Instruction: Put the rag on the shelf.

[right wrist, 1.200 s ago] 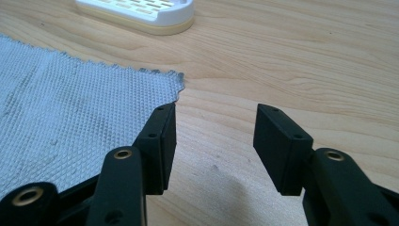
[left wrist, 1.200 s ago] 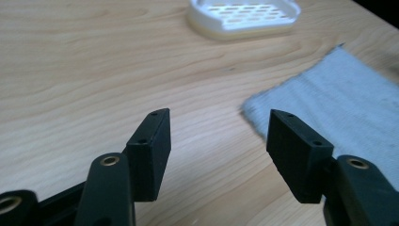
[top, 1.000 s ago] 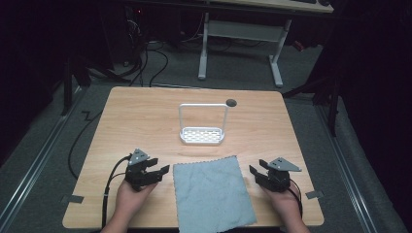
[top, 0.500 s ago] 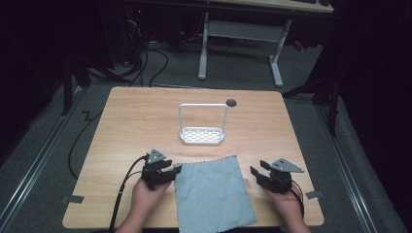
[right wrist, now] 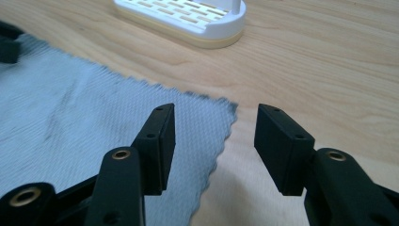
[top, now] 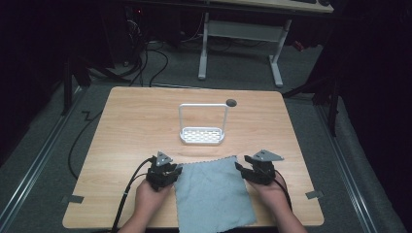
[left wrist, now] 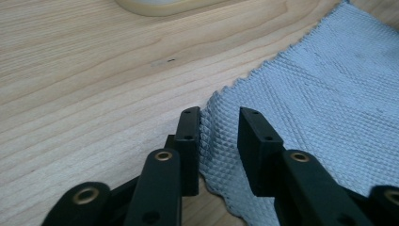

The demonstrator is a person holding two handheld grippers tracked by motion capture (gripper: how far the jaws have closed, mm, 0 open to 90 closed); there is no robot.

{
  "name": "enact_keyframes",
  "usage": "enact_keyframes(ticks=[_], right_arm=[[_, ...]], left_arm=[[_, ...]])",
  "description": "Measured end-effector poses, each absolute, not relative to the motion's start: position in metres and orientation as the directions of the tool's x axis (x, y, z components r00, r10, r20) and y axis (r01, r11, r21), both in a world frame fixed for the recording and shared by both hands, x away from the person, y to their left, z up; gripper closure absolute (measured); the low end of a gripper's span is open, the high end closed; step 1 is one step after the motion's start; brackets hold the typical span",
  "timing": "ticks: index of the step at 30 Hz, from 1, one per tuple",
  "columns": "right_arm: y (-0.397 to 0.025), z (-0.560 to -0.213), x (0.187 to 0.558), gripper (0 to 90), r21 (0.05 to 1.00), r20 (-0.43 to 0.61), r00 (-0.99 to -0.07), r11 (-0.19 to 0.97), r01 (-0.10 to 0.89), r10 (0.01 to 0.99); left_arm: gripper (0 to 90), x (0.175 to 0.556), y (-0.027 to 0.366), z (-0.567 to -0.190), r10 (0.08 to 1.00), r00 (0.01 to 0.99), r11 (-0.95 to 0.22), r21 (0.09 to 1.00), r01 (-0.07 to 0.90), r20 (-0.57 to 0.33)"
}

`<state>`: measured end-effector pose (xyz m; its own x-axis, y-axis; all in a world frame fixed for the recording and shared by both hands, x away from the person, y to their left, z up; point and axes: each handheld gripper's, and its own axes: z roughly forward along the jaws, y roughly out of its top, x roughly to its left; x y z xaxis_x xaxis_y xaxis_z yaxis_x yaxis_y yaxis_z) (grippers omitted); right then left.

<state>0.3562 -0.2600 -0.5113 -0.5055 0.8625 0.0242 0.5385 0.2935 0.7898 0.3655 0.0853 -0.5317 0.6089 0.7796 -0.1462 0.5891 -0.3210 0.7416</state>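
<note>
We work at a wooden table, and on its near half lies a grey-blue cloth, spread flat with its near edge at the table's front edge. Beyond the cloth, toward the middle of the table, stands a small white rack with a tall wire handle, apart from the cloth. Our left gripper sits at the cloth's far left corner, and our right gripper sits at the far right corner. In the left gripper view the jaws are parted and straddle the cloth's edge, one jaw on the bare wood side and one over the fabric, but they have not pinched it. In the right gripper view the jaws stand wide apart, with the cloth's corner lying between them and just ahead. We judge the step in hand to be taking hold of both far corners. To do it well, we should lower each gripper until the lower jaw slides under the hem, take a good bite of fabric rather than just the zigzag edge, and close both sides together so the cloth lifts evenly without bunching.
</note>
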Motion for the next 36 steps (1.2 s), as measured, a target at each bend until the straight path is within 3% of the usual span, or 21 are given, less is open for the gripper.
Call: enact_keyframes(ticks=[5, 6, 11, 15, 25, 36], right_arm=[[-0.249, -0.517, 0.377, 50.1, 0.752, 0.018, -0.507, 0.322, 0.575, 0.862], [-0.245, -0.521, 0.386, 51.8, 0.732, 0.011, -0.504, 0.337, 0.593, 0.864], [-0.242, -0.526, 0.395, 54.0, 0.702, 0.028, -0.505, 0.343, 0.624, 0.863], [-0.238, -0.526, 0.394, 56.8, 0.699, 0.006, -0.523, 0.371, 0.612, 0.852], [-0.229, -0.526, 0.387, 86.5, 0.705, -0.007, -0.552, 0.395, 0.589, 0.834], [-0.23, -0.523, 0.378, 88.7, 0.773, 0.009, -0.55, 0.343, 0.534, 0.835]], left_arm=[[77.2, 0.366, 0.086, -0.532, 0.782, 0.607, -0.321, 0.743, 0.587, -0.141], [81.9, 0.367, 0.087, -0.532, 0.784, 0.604, -0.318, 0.744, 0.588, -0.142], [88.0, 0.371, 0.092, -0.534, 0.781, 0.596, -0.285, 0.741, 0.608, -0.189], [88.7, 0.37, 0.092, -0.534, 0.779, 0.6, -0.289, 0.743, 0.603, -0.184], [89.3, 0.369, 0.091, -0.535, 0.778, 0.605, -0.298, 0.748, 0.593, -0.17], [89.6, 0.365, 0.096, -0.526, 0.763, 0.617, -0.242, 0.801, 0.548, -0.192]])
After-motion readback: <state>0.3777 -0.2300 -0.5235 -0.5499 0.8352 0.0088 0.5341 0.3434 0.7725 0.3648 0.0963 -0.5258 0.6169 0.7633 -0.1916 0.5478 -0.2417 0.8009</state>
